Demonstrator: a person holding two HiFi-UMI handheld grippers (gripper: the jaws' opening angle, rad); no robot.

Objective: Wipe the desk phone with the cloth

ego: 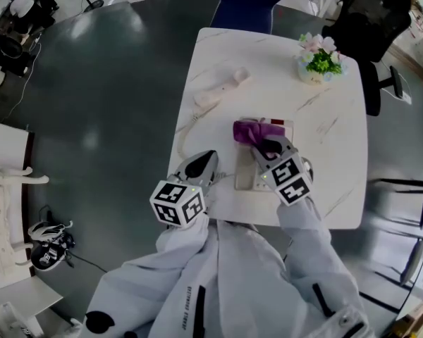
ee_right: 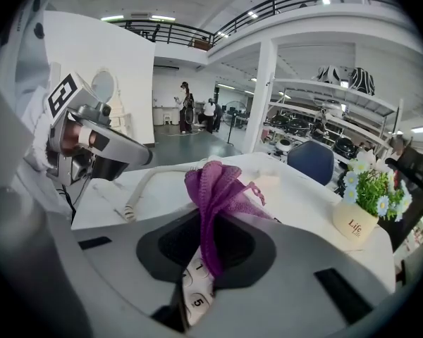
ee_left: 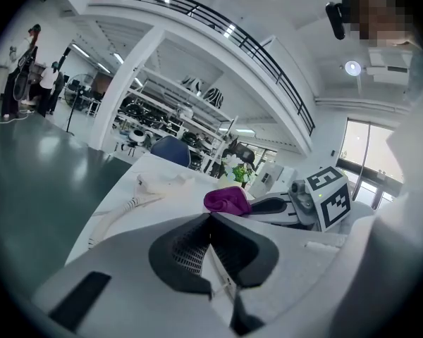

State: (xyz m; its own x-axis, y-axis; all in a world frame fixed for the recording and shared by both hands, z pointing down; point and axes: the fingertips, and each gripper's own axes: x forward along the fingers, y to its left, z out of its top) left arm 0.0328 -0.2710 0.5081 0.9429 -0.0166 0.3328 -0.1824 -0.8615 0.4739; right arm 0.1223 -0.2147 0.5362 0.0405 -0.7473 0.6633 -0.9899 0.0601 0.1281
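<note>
At lower left of the head view, my left gripper [ego: 201, 162] sits at the near edge of the white marble-pattern table [ego: 338, 189], jaws together on nothing. The cream handset [ego: 222, 86] lies off-hook at upper centre. At centre, my right gripper [ego: 259, 146] is clamped on the purple knitted cloth [ego: 248, 130], pressed on the pale desk phone base [ego: 244, 178]. I judge that wiping of the keypad is under way and the handset remains to do. The gripper hides most of the base.
</note>
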